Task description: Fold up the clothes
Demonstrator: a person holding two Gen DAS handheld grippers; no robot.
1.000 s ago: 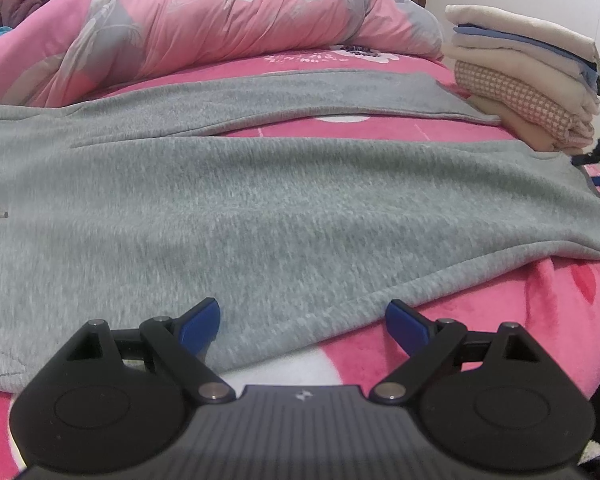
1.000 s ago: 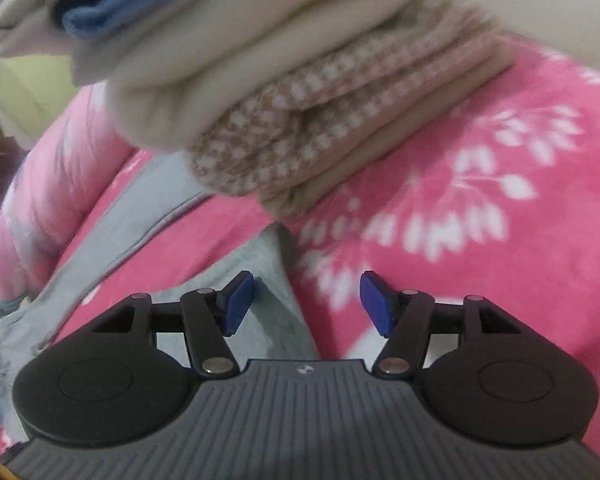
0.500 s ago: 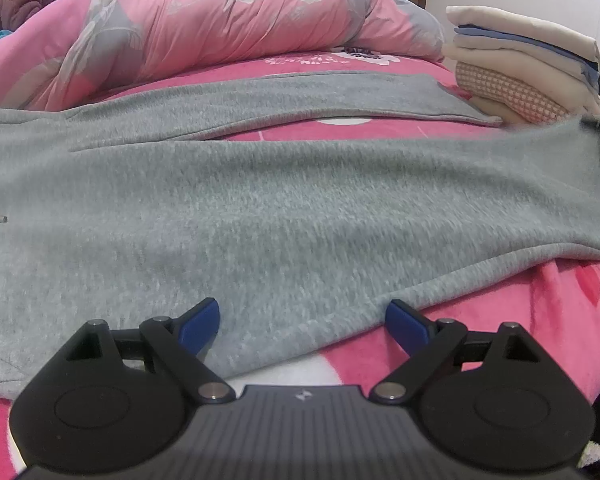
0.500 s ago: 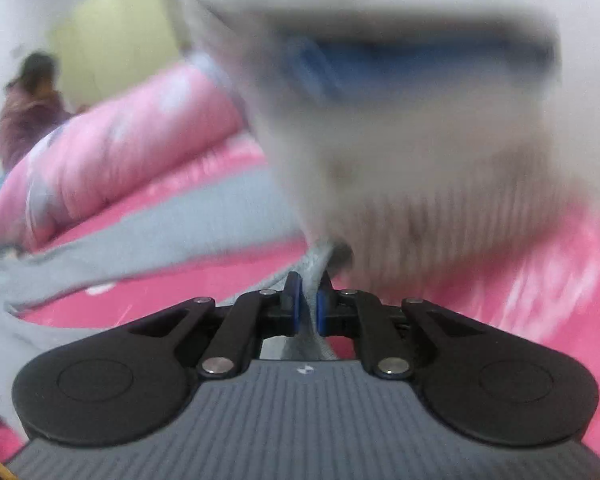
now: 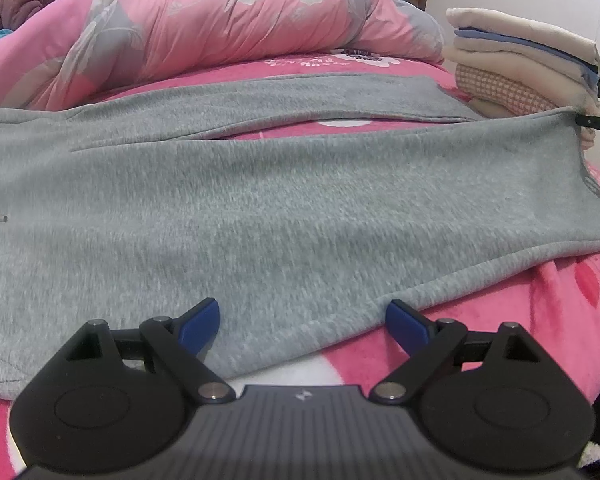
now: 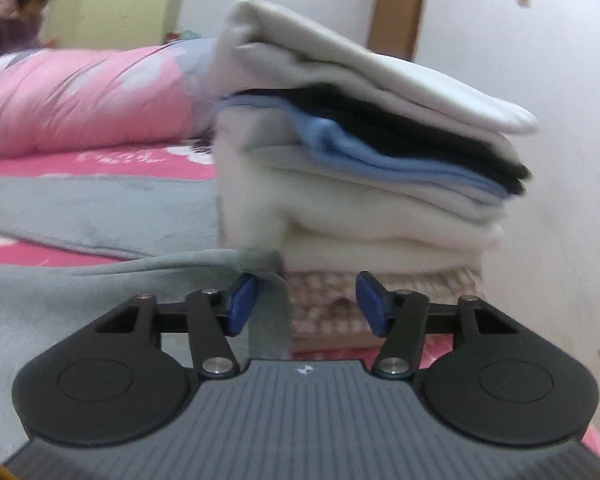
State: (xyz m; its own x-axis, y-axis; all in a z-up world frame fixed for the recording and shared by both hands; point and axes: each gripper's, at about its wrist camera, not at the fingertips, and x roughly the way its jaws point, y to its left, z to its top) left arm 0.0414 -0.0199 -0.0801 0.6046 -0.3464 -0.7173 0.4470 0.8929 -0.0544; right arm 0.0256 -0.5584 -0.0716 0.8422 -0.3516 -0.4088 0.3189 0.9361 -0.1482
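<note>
Pink bedspread [image 5: 540, 320] carries grey trousers [image 5: 280, 208] (far hem cut off); both grippers' jaws apart.

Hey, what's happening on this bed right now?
A person with two handheld grippers is folding grey sweatpants spread across a pink bedspread. The left gripper sits at the near edge, jaws open around the fabric. The right gripper, jaws open, is at the raised leg end beside a stack of folded clothes.

grey garment [image 5: 284, 200]: 1 | folded stack [image 6: 360, 168]: 1 | pink quilt [image 5: 220, 28]: 1 | tongs [image 5: 302, 320]: 2
</note>
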